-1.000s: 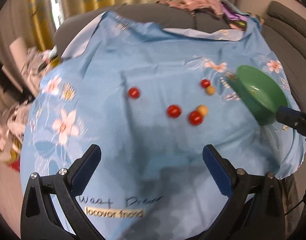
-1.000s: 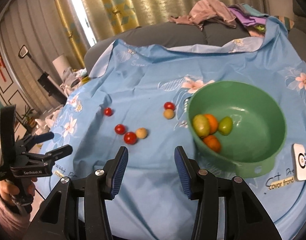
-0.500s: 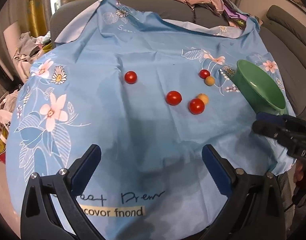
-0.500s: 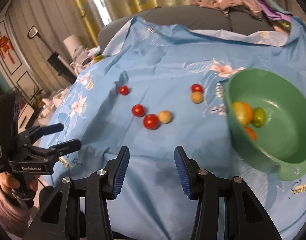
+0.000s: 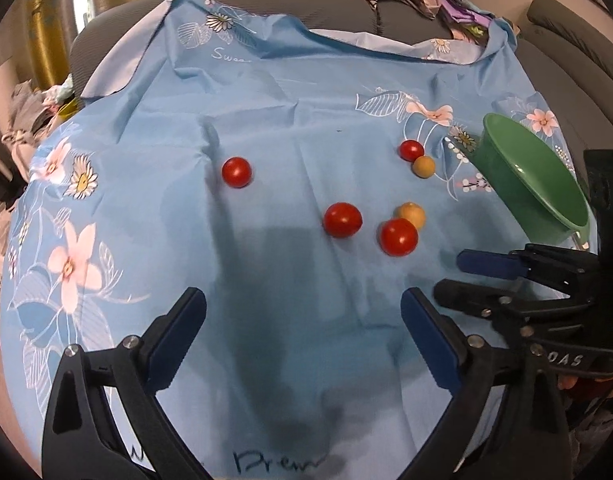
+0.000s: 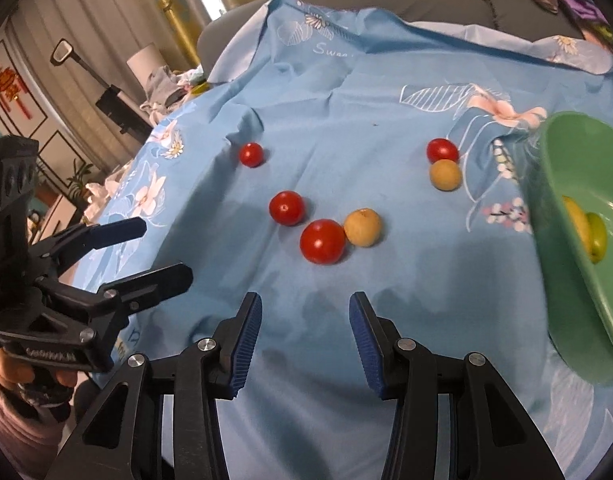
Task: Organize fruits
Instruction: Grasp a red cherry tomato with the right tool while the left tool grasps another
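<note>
Blue floral cloth [image 5: 266,100] covers the whole surface, and everything else sits on it. Next in size, the green bowl [image 6: 578,152] stands at the cloth's right edge, with yellow-green fruits [image 6: 586,232] inside. Left of the bowl hover both tongs: the left gripper [image 5: 304,332] with its jaws wide and empty, the right gripper [image 6: 305,334] with a narrower gap, also empty. Nearest the bowl lie a red tomato [image 6: 442,150] touching a tan fruit [image 6: 445,175]. Farther from the bowl, a large tomato [image 6: 322,241] touches a second tan fruit [image 6: 362,227]; another tomato [image 6: 287,208] sits just beside them, and a lone small tomato [image 6: 251,154] lies farthest off.
</note>
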